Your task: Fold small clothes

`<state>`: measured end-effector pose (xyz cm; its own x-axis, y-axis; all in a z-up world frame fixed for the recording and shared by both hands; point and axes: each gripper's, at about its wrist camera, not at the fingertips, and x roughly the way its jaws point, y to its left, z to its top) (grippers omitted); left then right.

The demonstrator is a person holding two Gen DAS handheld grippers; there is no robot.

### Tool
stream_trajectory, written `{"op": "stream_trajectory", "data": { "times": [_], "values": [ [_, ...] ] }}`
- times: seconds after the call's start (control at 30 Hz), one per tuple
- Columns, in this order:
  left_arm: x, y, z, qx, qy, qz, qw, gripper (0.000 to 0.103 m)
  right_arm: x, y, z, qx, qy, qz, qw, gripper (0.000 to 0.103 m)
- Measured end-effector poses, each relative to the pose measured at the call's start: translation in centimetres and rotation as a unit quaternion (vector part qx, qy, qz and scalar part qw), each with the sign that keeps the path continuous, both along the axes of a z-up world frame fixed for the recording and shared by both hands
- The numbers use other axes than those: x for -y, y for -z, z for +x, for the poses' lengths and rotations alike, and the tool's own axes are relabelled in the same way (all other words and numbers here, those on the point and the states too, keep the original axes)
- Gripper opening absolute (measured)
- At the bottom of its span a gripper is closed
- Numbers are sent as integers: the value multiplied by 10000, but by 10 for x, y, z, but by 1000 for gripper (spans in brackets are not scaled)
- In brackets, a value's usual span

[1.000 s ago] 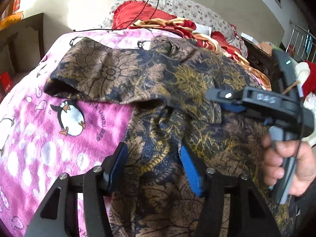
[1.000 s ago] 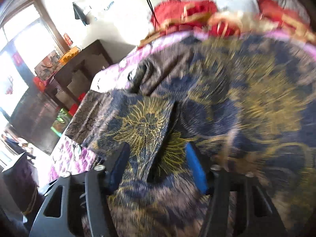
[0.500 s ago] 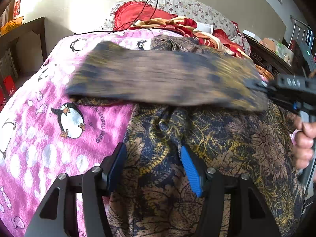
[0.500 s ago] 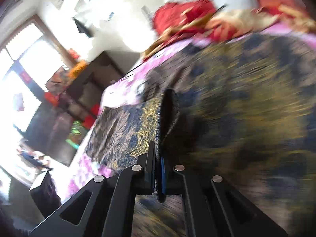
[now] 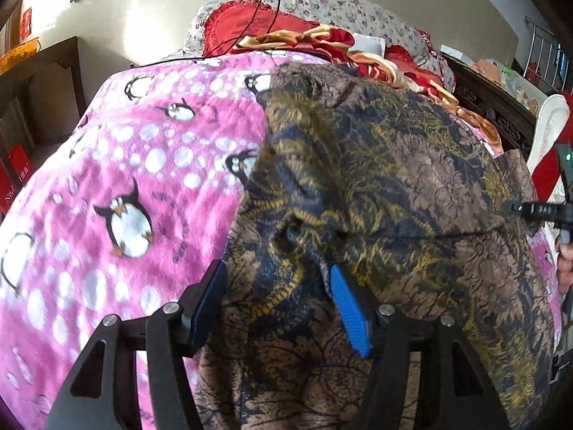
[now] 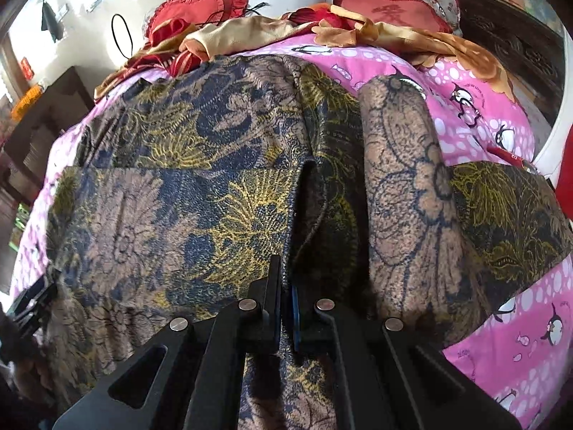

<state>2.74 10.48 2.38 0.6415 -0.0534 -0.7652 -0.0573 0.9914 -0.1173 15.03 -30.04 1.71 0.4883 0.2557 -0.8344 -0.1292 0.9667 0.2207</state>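
A brown, navy and gold floral garment point(image 5: 376, 186) lies on the pink penguin blanket point(image 5: 143, 179); it also fills the right wrist view point(image 6: 215, 197). My left gripper point(image 5: 279, 301) is open, low over the garment's near part, with cloth between its blue pads point(image 5: 349, 308). My right gripper point(image 6: 286, 286) is shut on a folded edge of the garment point(image 6: 304, 193), holding it over the garment's right side. It shows at the far right of the left wrist view point(image 5: 537, 209).
Red and gold bedding and pillows point(image 5: 304, 36) are piled at the head of the bed. A dark wooden cabinet point(image 5: 43, 82) stands left of the bed. A dark carved headboard point(image 6: 508, 39) and white rail run along the right. Pink blanket point(image 6: 501, 322) shows at right.
My right gripper closed on the garment's left flap, then carried it across to the right, folding it over the body. The left gripper stayed open in place.
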Motion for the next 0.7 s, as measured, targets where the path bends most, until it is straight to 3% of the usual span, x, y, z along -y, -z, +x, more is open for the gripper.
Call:
{"op": "stream_trajectory", "data": {
  "times": [0.07, 0.13, 0.27, 0.3, 0.37, 0.4, 0.43, 0.53, 0.6, 0.63, 0.7],
  "values": [
    [-5, -18, 3, 171, -119, -77, 9998, 68, -6, -5, -1, 98, 24, -261, 9996, 12],
    [-7, -38, 16, 358, -92, -253, 9990, 78, -3, -19, -9, 396, 36, -447, 9982, 21],
    [3, -60, 63, 592, -9, -181, 9981, 79, -1, -52, -26, 1160, 202, -633, 9910, 34],
    [6, -60, 77, 574, 25, -201, 9981, 76, -5, -57, -27, 1281, 169, -574, 9900, 34],
    [9, -54, 105, 452, -64, -265, 9986, 43, -22, -62, -21, 1401, 30, -436, 9892, 34],
    [9, -49, 117, 362, -180, -208, 9990, 16, -30, -59, -16, 1364, -57, -371, 9899, 34],
    [8, -41, 129, 246, -331, -137, 9991, 10, -38, -53, -8, 1284, -86, -361, 9910, 34],
    [6, -14, 145, -43, -600, -21, 9982, 10, -49, -32, 13, 1118, -4, -402, 9929, 34],
    [1, 4, 146, -198, -577, -56, 9981, 12, -50, -6, 30, 827, 213, -778, 9933, 34],
    [1, 5, 144, -44, -520, 18, 9986, 12, -45, 7, 34, 665, 291, -667, 9951, 34],
    [4, 2, 143, -71, -405, 193, 9990, 12, -39, 7, 30, 793, 356, -448, 9952, 34]
  ]
}}
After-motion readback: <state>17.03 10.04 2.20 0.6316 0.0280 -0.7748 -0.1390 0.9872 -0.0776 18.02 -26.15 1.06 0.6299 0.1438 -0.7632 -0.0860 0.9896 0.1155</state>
